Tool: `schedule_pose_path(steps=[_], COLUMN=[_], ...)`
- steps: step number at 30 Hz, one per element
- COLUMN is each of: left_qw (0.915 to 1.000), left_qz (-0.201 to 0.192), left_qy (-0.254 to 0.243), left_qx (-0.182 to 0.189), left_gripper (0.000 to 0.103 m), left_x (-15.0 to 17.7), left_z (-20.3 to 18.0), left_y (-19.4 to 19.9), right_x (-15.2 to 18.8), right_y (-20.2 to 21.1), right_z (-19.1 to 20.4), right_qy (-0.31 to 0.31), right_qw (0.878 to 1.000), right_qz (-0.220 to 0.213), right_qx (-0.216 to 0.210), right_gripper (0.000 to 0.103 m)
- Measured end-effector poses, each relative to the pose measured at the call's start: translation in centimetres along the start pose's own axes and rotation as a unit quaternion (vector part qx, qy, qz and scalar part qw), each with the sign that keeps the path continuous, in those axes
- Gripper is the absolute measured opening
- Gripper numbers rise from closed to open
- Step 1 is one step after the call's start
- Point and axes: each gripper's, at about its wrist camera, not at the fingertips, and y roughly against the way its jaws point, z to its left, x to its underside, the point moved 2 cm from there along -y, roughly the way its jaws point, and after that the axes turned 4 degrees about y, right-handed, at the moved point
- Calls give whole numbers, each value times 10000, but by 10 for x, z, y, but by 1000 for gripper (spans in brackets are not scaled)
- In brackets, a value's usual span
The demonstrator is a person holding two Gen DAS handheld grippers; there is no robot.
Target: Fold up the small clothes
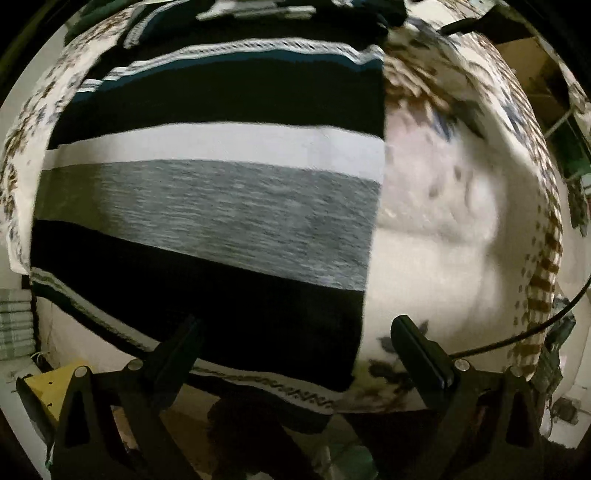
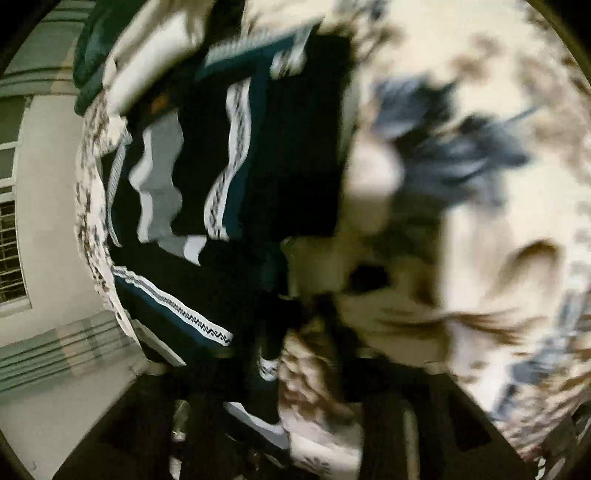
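A striped knit garment (image 1: 207,206) with black, white, grey and teal bands lies flat on a floral bedsheet (image 1: 443,221). Its straight right edge runs down the middle of the left wrist view. My left gripper (image 1: 299,336) hangs straight above the garment's near corner, fingers (image 1: 184,339) spread wide and holding nothing. The right wrist view is badly blurred. There the garment (image 2: 221,177) lies rumpled to the left. My right gripper (image 2: 314,332) sits beside its near right edge, and its dark fingers (image 2: 269,332) appear apart, with only sheet showing between them.
The cream bedsheet (image 2: 461,221), printed in brown and blue, spreads out to the right of the garment. More dark clothes (image 1: 332,14) lie at the far end. A black cable (image 1: 517,336) crosses the near right. A wall and window (image 2: 14,221) stand on the left.
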Motion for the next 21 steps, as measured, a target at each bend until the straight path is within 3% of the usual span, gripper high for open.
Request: schedule_pose_path(steps=[6, 8, 9, 10, 11, 12, 13, 18, 21], left_qw=[9998, 9997, 9994, 9992, 9989, 9984, 9983, 9985, 9981], left_qz=[18, -22, -58, -131, -219, -289, -303, -467, -555], left_qy=[-171, -243, -288, -333, -365, -378, -375, -228, -251], left_qx=[-64, -91, -168, -176, -199, -292, -326, -182, -113], left_gripper=[98, 76, 73, 63, 41, 29, 8, 6, 6], left_x=[-2, -9, -11, -13, -16, -19, -23, -27, -25], left_z=[-18, -21, -21, -21, -19, -17, -14, 7, 12], left_y=[-37, -46, -49, -49, -46, -43, -41, -23, -9], right_x=[-17, -36, -48, -59, -66, -80, -91, -144, -161], right_y=[51, 49, 49, 47, 42, 38, 34, -2, -22], right_z=[-61, -66, -71, -72, -69, -66, -65, -65, -65], right_qy=[-322, -490, -593, -626, -650, -704, -766, -1356, -1490], right_qw=[9993, 9979, 9962, 9944, 9931, 9905, 9884, 9780, 9773], right_qz=[-165, -259, -329, -362, -404, -501, -542, -607, -532], right_qx=[-71, -330, -554, -770, -885, -1073, -1192, -1468, -1411], right_gripper=[52, 52, 52, 52, 53, 53, 55, 57, 56])
